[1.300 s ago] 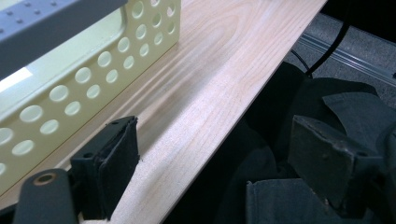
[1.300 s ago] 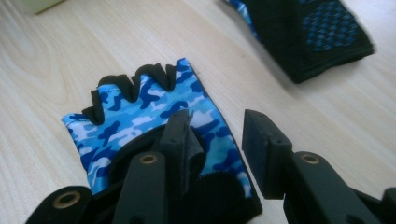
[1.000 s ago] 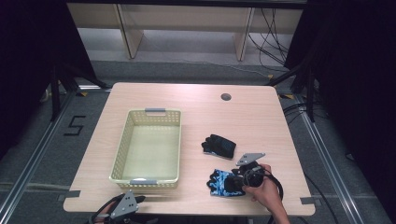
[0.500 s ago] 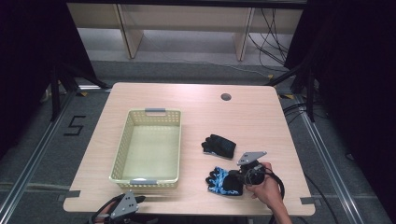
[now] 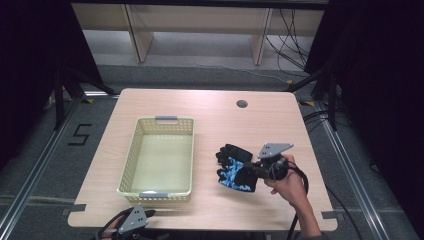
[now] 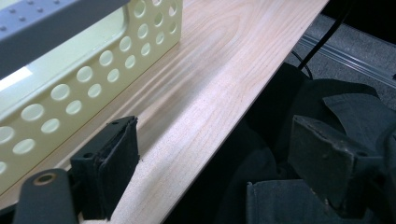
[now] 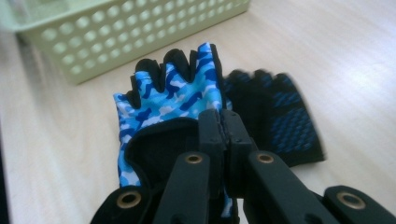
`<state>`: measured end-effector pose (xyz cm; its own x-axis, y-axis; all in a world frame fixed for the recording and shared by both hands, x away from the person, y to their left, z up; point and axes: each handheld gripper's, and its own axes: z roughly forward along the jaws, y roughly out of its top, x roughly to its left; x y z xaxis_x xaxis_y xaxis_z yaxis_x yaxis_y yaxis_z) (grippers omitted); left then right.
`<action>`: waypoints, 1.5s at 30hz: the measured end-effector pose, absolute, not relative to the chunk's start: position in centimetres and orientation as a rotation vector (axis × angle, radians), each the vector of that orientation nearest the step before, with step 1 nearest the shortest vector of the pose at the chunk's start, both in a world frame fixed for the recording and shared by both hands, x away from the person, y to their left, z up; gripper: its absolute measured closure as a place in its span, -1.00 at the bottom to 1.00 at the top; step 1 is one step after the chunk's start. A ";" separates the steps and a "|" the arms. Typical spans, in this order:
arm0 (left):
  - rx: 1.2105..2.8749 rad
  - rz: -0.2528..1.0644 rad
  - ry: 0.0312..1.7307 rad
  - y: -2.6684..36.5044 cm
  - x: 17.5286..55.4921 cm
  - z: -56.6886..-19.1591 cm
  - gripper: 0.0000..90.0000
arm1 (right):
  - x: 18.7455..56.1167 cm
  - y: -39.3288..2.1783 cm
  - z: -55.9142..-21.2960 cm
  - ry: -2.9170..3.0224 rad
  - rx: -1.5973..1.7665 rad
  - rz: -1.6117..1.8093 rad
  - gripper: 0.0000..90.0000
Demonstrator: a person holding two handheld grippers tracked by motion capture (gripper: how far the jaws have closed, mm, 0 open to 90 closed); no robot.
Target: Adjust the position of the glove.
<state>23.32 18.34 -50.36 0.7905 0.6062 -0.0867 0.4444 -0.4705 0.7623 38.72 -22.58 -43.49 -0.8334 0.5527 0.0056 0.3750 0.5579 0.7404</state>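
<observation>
The blue camouflage glove (image 5: pixel 235 175) has been lifting and shifting toward the black glove (image 5: pixel 231 152) over the past second. The right gripper (image 5: pixel 252 171) is pinching its cuff with jaws closed. The left gripper (image 5: pixel 131 221) is hanging at the worktop (image 5: pixel 210 110) edge near the basket (image 5: pixel 131 150), jaws wide apart, holding nothing.

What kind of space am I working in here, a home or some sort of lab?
Most likely a lab or recording rig, not a home. A plain wooden table with a cable hole stands between metal floor rails, dark curtains hang on both sides, and loose cables trail across the floor behind.
</observation>
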 end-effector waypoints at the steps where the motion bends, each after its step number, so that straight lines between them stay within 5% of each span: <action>1: 2.143 0.247 0.776 18.3 23.3 -50.4 -0.65 | 38.7 -22.6 -43.5 2.566 0.777 1.138 0.99; 16: 2.158 0.238 0.769 18.5 23.3 -50.3 -0.65 | 47.7 -21.8 -43.9 2.606 0.905 1.051 0.99; 28: 2.138 0.220 0.779 18.4 23.2 -50.3 -0.65 | 50.8 -21.3 -47.5 2.711 0.989 0.896 0.97; 36: 2.154 0.239 0.765 18.5 23.3 -50.3 -0.65 | 51.3 -21.2 -48.2 2.716 1.096 0.856 0.42; 45: 2.128 0.228 0.775 18.3 23.2 -50.3 -0.65 | 51.2 -21.9 -48.5 2.764 1.157 0.901 0.34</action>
<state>23.19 18.35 -50.29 0.7924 0.6011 -0.1044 0.4483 -0.4576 0.7678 51.15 -21.91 -48.51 -0.7264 0.6569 0.2019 0.6496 0.5605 0.5136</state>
